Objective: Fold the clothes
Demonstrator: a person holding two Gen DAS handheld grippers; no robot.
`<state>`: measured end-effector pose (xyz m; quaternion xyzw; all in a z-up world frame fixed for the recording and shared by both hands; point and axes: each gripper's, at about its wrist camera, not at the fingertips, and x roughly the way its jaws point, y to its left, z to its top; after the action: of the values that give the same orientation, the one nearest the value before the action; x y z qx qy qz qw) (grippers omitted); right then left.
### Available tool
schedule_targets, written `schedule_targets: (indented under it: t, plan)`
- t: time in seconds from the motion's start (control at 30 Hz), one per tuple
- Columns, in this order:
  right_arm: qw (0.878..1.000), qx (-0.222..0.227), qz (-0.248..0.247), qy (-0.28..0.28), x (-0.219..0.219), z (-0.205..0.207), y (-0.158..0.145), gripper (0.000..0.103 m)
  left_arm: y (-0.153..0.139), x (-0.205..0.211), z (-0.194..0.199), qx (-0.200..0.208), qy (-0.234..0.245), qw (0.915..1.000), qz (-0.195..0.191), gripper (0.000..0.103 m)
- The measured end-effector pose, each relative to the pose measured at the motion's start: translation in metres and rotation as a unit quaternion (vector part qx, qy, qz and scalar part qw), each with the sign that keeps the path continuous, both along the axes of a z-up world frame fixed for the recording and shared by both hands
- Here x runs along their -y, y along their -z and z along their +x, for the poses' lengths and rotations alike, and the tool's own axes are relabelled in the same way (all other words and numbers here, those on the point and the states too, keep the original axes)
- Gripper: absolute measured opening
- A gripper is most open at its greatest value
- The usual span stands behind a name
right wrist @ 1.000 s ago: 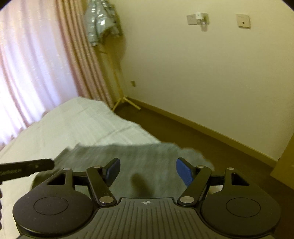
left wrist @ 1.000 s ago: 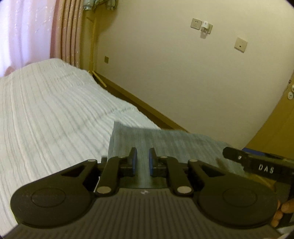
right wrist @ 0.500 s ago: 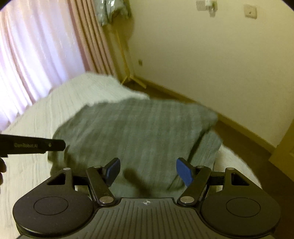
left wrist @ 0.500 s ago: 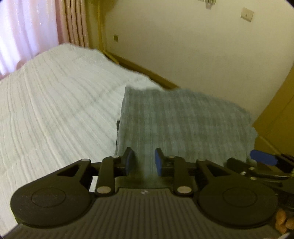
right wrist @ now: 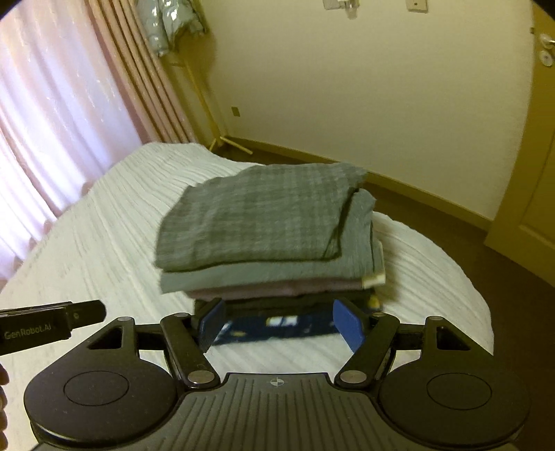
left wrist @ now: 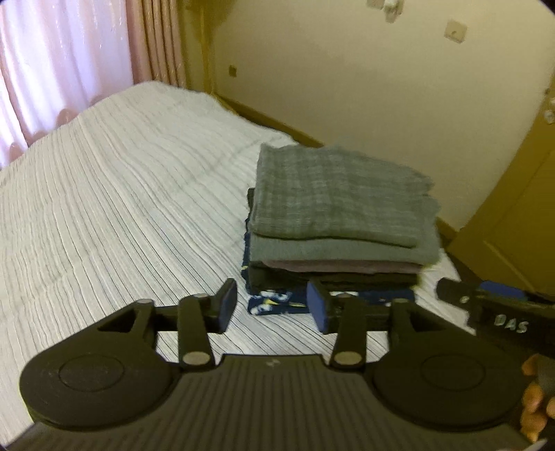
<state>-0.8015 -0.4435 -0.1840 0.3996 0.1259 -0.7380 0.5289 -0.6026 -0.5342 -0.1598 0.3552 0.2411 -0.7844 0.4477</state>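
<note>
Let go of the folded grey checked garment atop the stack on the bed, left gripper and right gripper both spread apart, empty, fold apparently finished.

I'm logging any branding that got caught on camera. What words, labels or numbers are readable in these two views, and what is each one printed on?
"DAS": on the black body of the right gripper, seen at the right edge of the left wrist view.
"GenRobot.AI": on the black body of the left gripper, seen at the left edge of the right wrist view.
Folded clothes stack: navy bottom piece has a light print, too blurred to read.
Wall plates: no legible markings.
</note>
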Motion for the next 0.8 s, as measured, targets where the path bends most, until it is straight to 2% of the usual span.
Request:
schedule_targets:
  t: [0.17, 0.33, 0.53, 0.8]
  plan:
    - [0.999, -0.04, -0.01, -0.001, -0.059, 0.035, -0.037, 0.072, -0.033, -0.051, 0.021, -0.022, 0.014, 0.9993, -0.026, 0.053]
    - [0.999, -0.047, -0.024, 0.008, -0.102, 0.058, -0.058, 0.072, -0.055, -0.092, 0.038, -0.03, 0.019, 0.9985, -0.041, 0.056]
    - [0.998, -0.059, -0.021, 0.018, -0.143, 0.082, -0.072, 0.072, -0.064, -0.13, 0.056, -0.018, 0.019, 0.9987, -0.043, 0.056]
    - [0.998, -0.057, -0.002, 0.028, -0.177, 0.108, -0.073, 0.072, -0.064, -0.167, 0.077, -0.001, 0.023, 0.9988, -0.042, 0.056]
